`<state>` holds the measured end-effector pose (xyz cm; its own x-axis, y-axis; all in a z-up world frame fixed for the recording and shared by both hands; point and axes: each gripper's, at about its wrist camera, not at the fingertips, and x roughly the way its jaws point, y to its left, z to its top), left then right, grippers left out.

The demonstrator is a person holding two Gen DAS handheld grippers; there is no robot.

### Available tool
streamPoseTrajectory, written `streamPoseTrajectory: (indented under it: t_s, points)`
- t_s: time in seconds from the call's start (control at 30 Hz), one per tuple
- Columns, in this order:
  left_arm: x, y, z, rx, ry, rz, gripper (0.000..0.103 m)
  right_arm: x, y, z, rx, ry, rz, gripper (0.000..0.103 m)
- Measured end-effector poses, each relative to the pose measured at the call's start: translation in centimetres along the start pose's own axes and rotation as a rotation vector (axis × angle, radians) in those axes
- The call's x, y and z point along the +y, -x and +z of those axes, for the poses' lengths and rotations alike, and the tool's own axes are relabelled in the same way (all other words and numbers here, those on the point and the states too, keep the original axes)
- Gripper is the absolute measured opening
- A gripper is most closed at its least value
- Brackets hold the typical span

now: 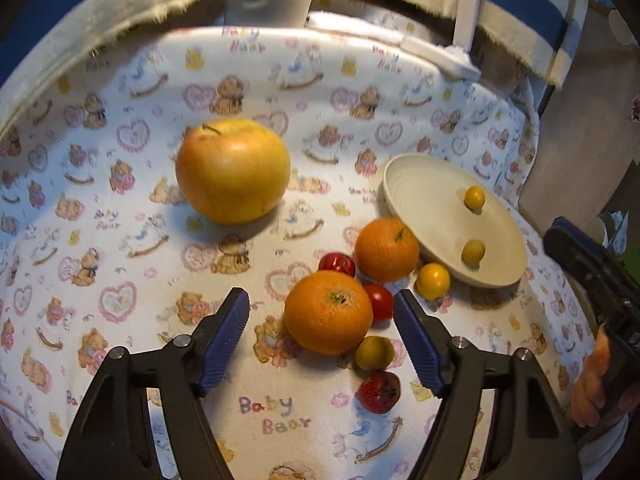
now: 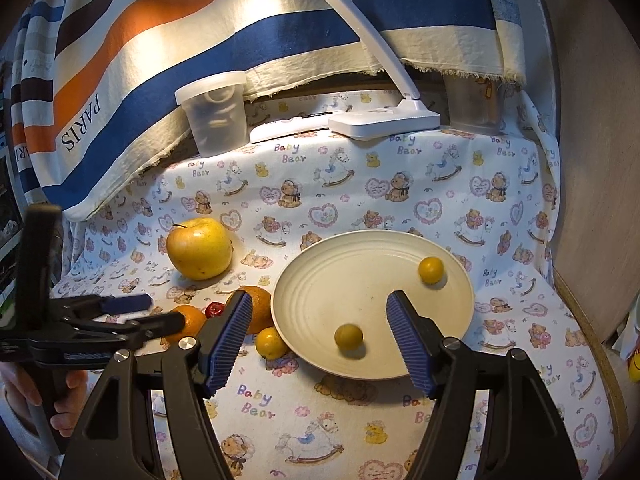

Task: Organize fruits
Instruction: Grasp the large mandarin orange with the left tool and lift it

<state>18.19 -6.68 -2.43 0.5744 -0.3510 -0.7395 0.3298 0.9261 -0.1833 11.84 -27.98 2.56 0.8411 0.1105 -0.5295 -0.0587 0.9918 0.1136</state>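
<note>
left tool [image 1: 322,314]: spread wide, pinching nothing, hanging at lower centre of the left wrist view with the nearer orange [image 1: 328,312] lying between its blue pads untouched.
right tool [image 2: 319,318]: standing spread over the cream plate [image 2: 320,280], gripping nothing.
plate contents: two small yellow fruits [image 2: 349,336] [image 2: 431,270] sitting apart.
loose fruit: second orange [image 1: 387,249], red tomatoes [image 1: 379,300], strawberry [image 1: 379,392] clustering left of the plate.
apple [image 1: 233,170]: resting alone, upper left, on the bear-print desk cloth [image 1: 120,240].
</note>
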Motion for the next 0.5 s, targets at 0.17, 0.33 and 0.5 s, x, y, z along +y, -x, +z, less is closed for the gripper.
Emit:
streamPoseTrajectory:
  t_s: [0.17,0.33,0.5]
  points:
    - [-0.1,-1.0,-0.3,0.02,-0.012,0.018,0.073,0.1,0.0,0.0,0.004,0.002,0.002,0.071]
    - [-0.7,-1.5,-0.5,0.039,-0.037,0.026,0.061,0.0,-0.2,0.0,0.007,0.002,-0.011,0.071]
    - [-0.8,-1.8,-0.6,0.037,-0.043,0.02,0.05,-0.3,-0.2,0.1,0.01,-0.013,-0.008,0.071]
